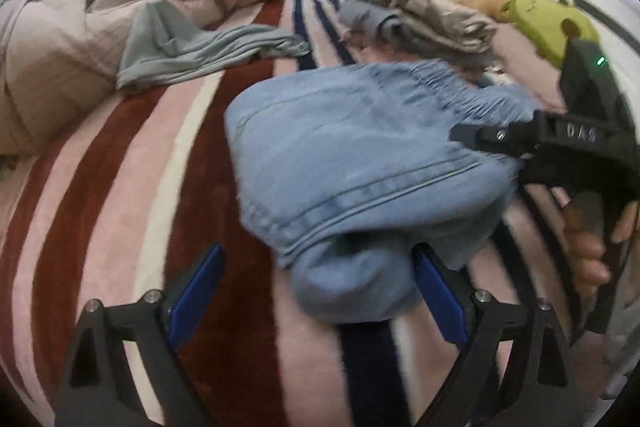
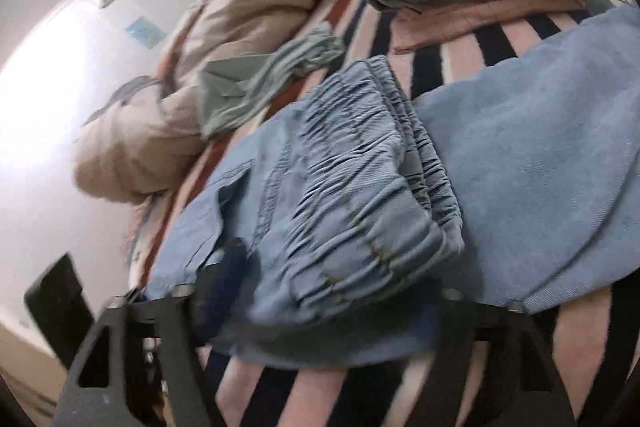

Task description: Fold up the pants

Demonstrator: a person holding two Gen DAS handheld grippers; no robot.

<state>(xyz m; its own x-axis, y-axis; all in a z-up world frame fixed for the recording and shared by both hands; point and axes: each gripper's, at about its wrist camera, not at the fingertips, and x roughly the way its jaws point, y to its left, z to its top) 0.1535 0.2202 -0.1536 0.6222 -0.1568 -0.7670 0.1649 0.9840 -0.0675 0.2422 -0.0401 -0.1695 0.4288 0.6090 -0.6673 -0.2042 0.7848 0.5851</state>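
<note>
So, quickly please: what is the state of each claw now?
Left claw: open, blue jeans bunched between its fingers, not clamped.
Right claw: cannot be told; jeans cover its fingertips.
</note>
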